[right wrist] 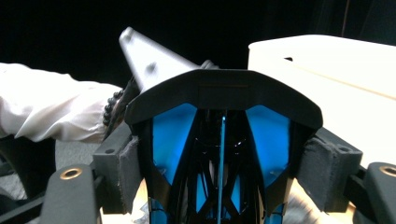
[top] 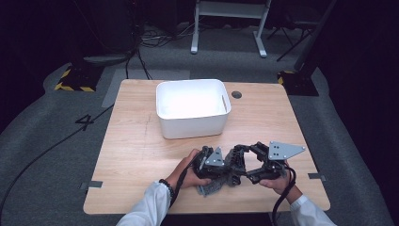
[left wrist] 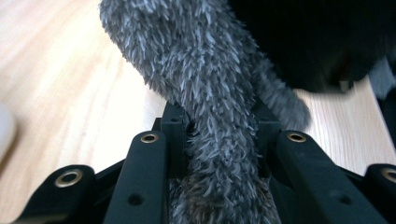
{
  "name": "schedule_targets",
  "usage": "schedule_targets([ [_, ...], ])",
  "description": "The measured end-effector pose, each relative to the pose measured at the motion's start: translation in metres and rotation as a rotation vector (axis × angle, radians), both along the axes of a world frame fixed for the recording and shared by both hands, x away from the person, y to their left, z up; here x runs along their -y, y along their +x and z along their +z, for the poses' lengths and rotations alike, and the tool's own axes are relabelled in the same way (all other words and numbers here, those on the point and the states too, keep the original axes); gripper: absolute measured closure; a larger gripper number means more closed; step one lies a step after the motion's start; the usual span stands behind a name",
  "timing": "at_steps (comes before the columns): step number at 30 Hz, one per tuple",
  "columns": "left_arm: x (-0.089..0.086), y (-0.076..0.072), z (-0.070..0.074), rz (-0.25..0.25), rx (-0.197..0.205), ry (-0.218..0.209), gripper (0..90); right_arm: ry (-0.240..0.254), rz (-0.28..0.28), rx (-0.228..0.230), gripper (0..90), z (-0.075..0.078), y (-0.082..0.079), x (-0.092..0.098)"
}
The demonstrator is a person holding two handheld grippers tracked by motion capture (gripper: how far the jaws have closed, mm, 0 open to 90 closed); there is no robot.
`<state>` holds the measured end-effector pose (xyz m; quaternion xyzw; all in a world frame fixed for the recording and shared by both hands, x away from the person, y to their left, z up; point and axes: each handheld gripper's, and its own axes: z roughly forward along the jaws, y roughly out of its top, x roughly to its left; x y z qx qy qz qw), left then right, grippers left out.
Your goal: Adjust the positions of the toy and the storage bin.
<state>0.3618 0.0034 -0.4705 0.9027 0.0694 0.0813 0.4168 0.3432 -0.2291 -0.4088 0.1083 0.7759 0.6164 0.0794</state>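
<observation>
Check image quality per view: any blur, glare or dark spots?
High view: sharp; white bin bright and washed out inside, floor around the table dark. Left gripper view: the fuzzy grey cloth clamped in the left hand-held gripper is crisp, top right blocked by something black. Right gripper view: black-and-blue object in the right hand-held gripper sharp, black backdrop, bin overexposed.

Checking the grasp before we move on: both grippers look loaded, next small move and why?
Probably lift the grey cloth clear of the table with the left gripper and bring it onto the black-and-blue tool. The left jaws are shut on the cloth, its loose end lies on the wood, and the right gripper clamps the tool beside it.
</observation>
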Motion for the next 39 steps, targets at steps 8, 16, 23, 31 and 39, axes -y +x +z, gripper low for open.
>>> schedule_targets([
  [8,-0.004,0.001,0.003,0.024,-0.009,-0.031,67.2,0.013,-0.022,-0.003,25.4,0.001,0.002,0.004],
  [16,0.004,-0.009,0.0,-0.031,-0.02,0.001,67.2,0.04,-0.139,0.018,25.4,0.001,0.006,0.012],
  [23,0.017,-0.017,-0.009,-0.086,-0.039,0.046,67.1,0.043,-0.227,0.023,25.3,0.0,0.011,0.02],
  [31,0.027,-0.028,-0.011,-0.157,-0.048,0.064,67.1,0.035,-0.292,0.026,25.3,-0.002,0.016,0.027],
  [39,0.018,-0.028,0.003,-0.129,-0.023,-0.003,67.2,0.035,-0.268,0.026,25.3,-0.003,0.014,0.023],
])
